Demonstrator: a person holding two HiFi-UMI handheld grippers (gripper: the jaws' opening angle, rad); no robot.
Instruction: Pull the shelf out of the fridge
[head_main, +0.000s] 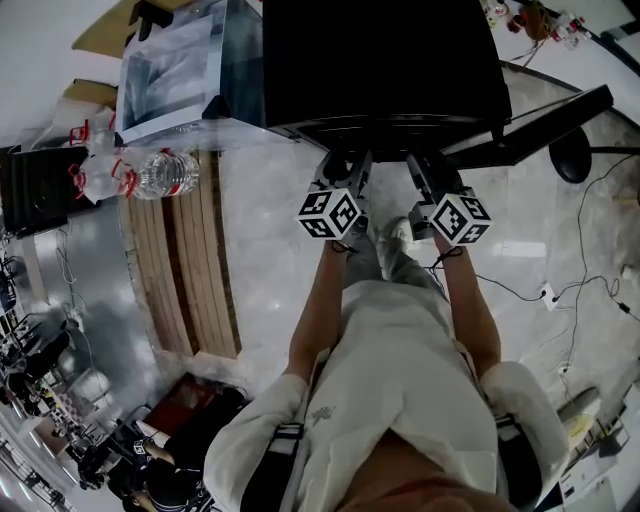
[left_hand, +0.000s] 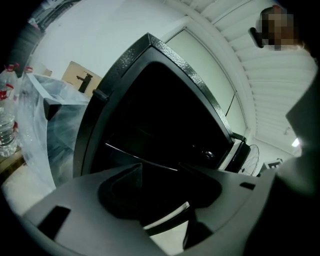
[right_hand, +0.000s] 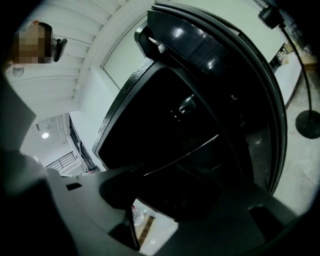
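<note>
left gripper (head_main: 345, 170), right gripper (head_main: 428, 172): jaws apart, empty | shelf (left_hand: 140, 159) only in gripper views

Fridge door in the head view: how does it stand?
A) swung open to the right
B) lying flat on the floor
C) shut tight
A: the door juts out from the black fridge at the picture's right, and the left gripper view looks into its dark inside, at the edge of the shelf.

No clear words, numbers, brand names or signs anywhere around me, near or far.
</note>
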